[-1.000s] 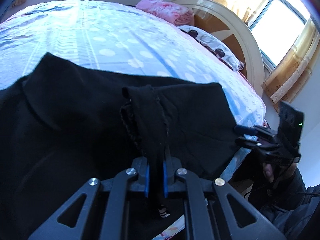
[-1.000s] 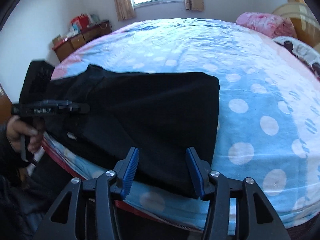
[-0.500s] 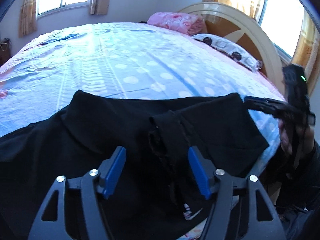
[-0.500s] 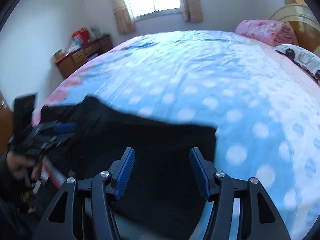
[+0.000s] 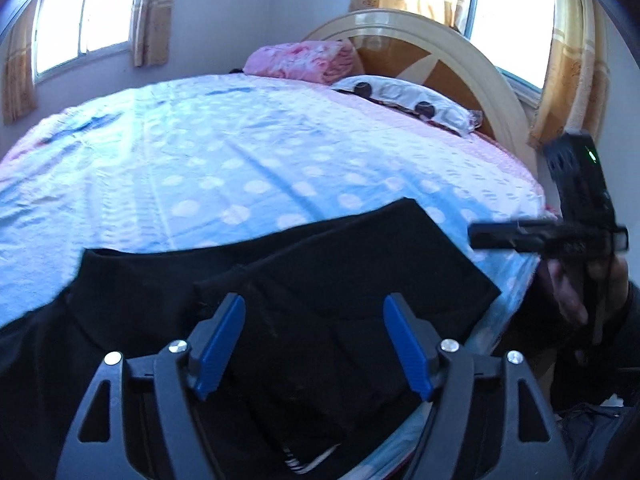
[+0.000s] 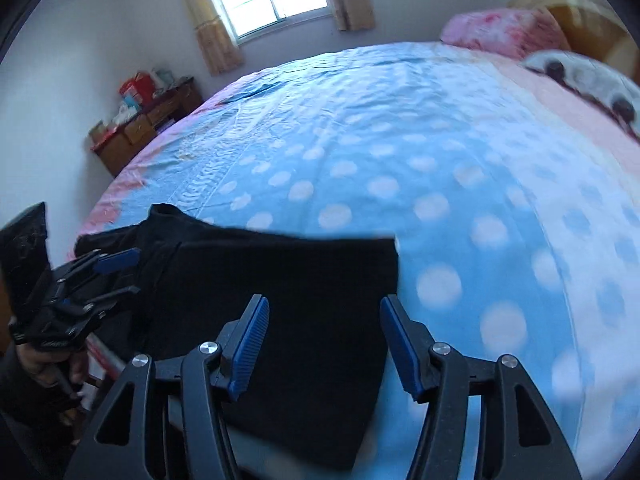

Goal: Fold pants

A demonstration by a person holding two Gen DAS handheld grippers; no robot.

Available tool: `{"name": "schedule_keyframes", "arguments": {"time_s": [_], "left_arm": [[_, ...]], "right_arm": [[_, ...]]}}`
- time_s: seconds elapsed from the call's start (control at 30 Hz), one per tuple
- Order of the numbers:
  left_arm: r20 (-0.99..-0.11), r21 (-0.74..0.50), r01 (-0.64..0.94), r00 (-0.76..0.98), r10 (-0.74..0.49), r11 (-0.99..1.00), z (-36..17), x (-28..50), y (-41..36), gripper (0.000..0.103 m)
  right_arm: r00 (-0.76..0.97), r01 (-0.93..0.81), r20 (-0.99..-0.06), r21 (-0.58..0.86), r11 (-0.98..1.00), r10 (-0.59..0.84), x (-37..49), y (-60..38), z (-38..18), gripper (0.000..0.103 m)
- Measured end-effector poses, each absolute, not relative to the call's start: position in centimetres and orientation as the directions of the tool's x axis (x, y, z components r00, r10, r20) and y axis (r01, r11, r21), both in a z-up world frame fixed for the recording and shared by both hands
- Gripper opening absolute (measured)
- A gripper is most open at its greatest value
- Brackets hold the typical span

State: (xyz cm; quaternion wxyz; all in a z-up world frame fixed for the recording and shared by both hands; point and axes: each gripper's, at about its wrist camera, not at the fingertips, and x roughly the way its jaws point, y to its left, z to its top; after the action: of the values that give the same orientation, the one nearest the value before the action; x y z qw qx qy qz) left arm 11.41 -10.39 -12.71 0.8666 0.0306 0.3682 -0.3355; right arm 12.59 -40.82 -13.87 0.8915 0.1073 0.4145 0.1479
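left hand-held gripper (image 5: 314, 346) hangs spread over the black pants (image 5: 360, 280), jaws just been opening, nothing pinched between the blue pads. right hand-held gripper (image 6: 324, 342) also spread, jaws clear of the cloth. bed (image 5: 200, 160) in a blue dotted sheet carries the pants, folded flat at its near edge. pink pillow (image 5: 300, 60) by the headboard.

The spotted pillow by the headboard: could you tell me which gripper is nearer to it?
Right. The right gripper hangs at the bed edge on the spotted pillow side; the left gripper is over the black pants, farther away.
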Motion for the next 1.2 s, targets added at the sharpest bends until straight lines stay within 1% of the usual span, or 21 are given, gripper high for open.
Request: {"name": "schedule_keyframes", "arguments": {"time_s": [0.07, 0.13, 0.17, 0.23, 0.27, 0.4, 0.43, 0.5, 0.57, 0.63, 0.73, 0.8, 1.0, 1.13, 1.2], "left_arm": [[-0.679, -0.198, 0.602, 0.485, -0.551, 0.774, -13.6, 11.4, -10.8, 0.079], [-0.716, -0.171, 0.580, 0.482, -0.505, 0.797, -15.2, 12.0, -10.9, 0.079], [-0.727, -0.165, 0.570, 0.481, -0.490, 0.805, -15.7, 12.2, -10.9, 0.079], [-0.711, -0.162, 0.589, 0.487, -0.507, 0.792, -16.0, 12.1, -10.8, 0.084], [-0.710, -0.155, 0.594, 0.489, -0.507, 0.790, -16.1, 12.0, -10.8, 0.085], [-0.720, -0.126, 0.579, 0.505, -0.476, 0.805, -15.6, 11.5, -10.7, 0.085], [-0.712, -0.137, 0.575, 0.508, -0.484, 0.806, -15.4, 11.4, -10.2, 0.085], [-0.715, -0.145, 0.546, 0.519, -0.469, 0.825, -15.4, 11.6, -9.0, 0.090], [-0.725, -0.160, 0.517, 0.517, -0.456, 0.841, -15.7, 11.9, -8.0, 0.090], [-0.728, -0.184, 0.489, 0.515, -0.452, 0.853, -16.0, 12.0, -6.9, 0.090], [-0.723, -0.225, 0.461, 0.512, -0.464, 0.858, -16.2, 12.1, -6.1, 0.090], [-0.719, -0.243, 0.454, 0.509, -0.473, 0.857, -16.3, 12.0, -6.0, 0.090], [-0.732, -0.230, 0.454, 0.503, -0.461, 0.861, -16.4, 12.3, -6.3, 0.090], [-0.736, -0.204, 0.453, 0.513, -0.441, 0.868, -16.0, 11.9, -5.4, 0.090], [-0.736, -0.197, 0.436, 0.526, -0.426, 0.878, -15.8, 11.6, -4.5, 0.090]], "right_arm": [[0.569, -0.207, -0.699, 0.387, 0.899, 0.432, 10.9, -40.4, -14.8, 0.060], [0.524, -0.234, -0.716, 0.400, 0.886, 0.461, 9.9, -39.5, -16.1, 0.060], [0.502, -0.245, -0.740, 0.376, 0.894, 0.448, 9.5, -38.7, -17.2, 0.060], [0.492, -0.247, -0.768, 0.330, 0.911, 0.411, 9.1, -38.1, -18.4, 0.060], [0.492, -0.251, -0.774, 0.312, 0.916, 0.398, 9.2, -37.8, -18.8, 0.060], [0.489, -0.265, -0.797, 0.251, 0.931, 0.354, 9.5, -36.8, -18.1, 0.060], [0.495, -0.263, -0.797, 0.242, 0.934, 0.346, 9.6, -36.6, -17.7, 0.060], [0.512, -0.287, -0.762, 0.283, 0.915, 0.396, 9.8, -36.0, -16.2, 0.060], [0.520, -0.321, -0.740, 0.294, 0.900, 0.427, 10.1, -35.0, -15.3, 0.060], [0.533, -0.336, -0.741, 0.258, 0.906, 0.409, 11.0, -33.6, -15.1, 0.060], [0.530, -0.348, -0.738, 0.260, 0.901, 0.418, 13.2, -32.1, -15.4, 0.060], [0.541, -0.321, -0.748, 0.238, 0.917, 0.383, 14.6, -31.3, -15.4, 0.060], [0.560, -0.265, -0.733, 0.283, 0.922, 0.386, 15.5, -31.7, -14.9, 0.060], [0.536, -0.310, -0.721, 0.316, 0.897, 0.439, 15.9, -30.3, -14.8, 0.060], [0.533, -0.341, -0.719, 0.298, 0.891, 0.445, 17.0, -28.4, -15.0, 0.060]]}}
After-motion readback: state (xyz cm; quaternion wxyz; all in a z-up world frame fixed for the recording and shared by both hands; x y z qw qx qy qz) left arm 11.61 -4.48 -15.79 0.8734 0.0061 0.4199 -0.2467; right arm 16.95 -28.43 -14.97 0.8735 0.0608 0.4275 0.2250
